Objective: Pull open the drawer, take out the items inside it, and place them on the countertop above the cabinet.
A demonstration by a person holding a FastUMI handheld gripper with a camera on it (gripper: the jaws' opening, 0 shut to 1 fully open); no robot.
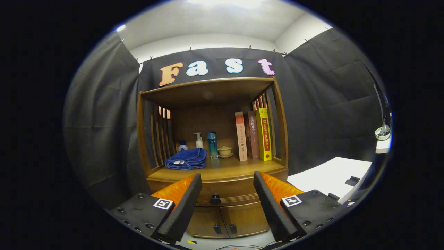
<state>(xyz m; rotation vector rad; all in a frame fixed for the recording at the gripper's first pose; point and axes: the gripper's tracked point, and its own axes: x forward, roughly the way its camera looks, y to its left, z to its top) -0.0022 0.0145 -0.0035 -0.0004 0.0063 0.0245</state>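
Note:
A wooden cabinet (281, 139) stands ahead against the booth wall. Its drawer (229, 193) is closed, with a dark round knob (215, 199) at the middle of its front. My gripper (227, 180) is open, some way back from the cabinet, and the knob shows in the gap between the two fingers, beyond their tips. Nothing is held. The countertop (229, 168) lies just above the drawer. What is inside the drawer is hidden.
On the countertop lie a folded blue towel (186, 159), a white pump bottle (198, 140), a small blue-capped bottle (182, 146), a teal bottle (212, 145), a lidded cup (225, 151) and three upright books (253, 136). Two lower doors (225, 219) sit under the drawer. A white table (329, 177) stands to the right.

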